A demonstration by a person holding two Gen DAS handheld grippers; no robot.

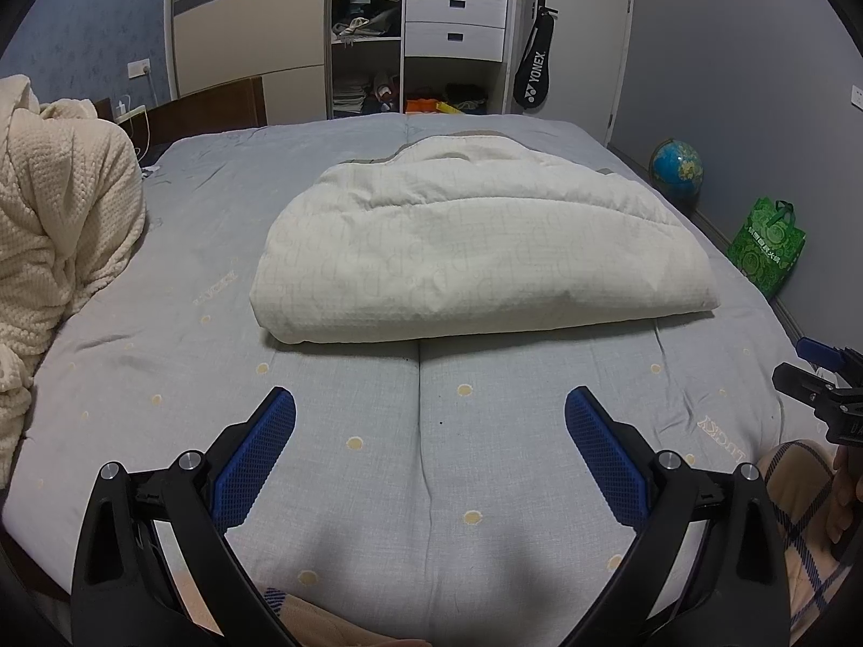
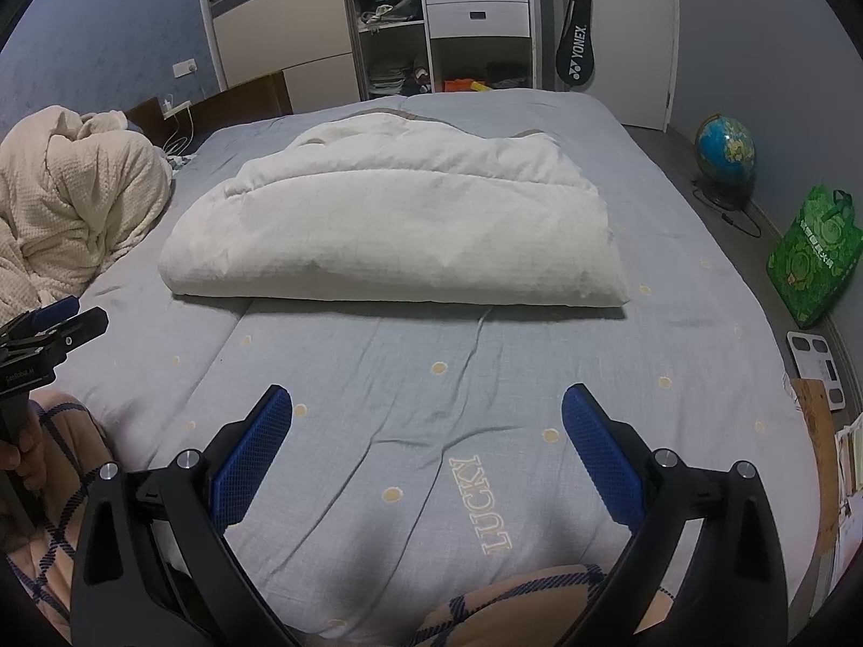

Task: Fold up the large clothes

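Observation:
A large white quilted cover point(image 1: 480, 248) lies folded into a thick bundle in the middle of the grey bed point(image 1: 162, 356); it also shows in the right wrist view point(image 2: 399, 232). My left gripper point(image 1: 430, 404) is open and empty, held above the bed's near part, well short of the bundle. My right gripper point(image 2: 426, 404) is open and empty too, above the sheet's "LUCKY" lettering. Each gripper shows at the edge of the other's view: the right one point(image 1: 825, 383), the left one point(image 2: 48, 334).
A cream knitted blanket point(image 1: 59, 226) is heaped at the bed's left. A wardrobe with shelves and drawers point(image 1: 453, 21) stands behind the bed. A globe point(image 1: 677, 167), a green bag point(image 1: 766, 248) and a scale point(image 2: 817, 366) are on the floor at right.

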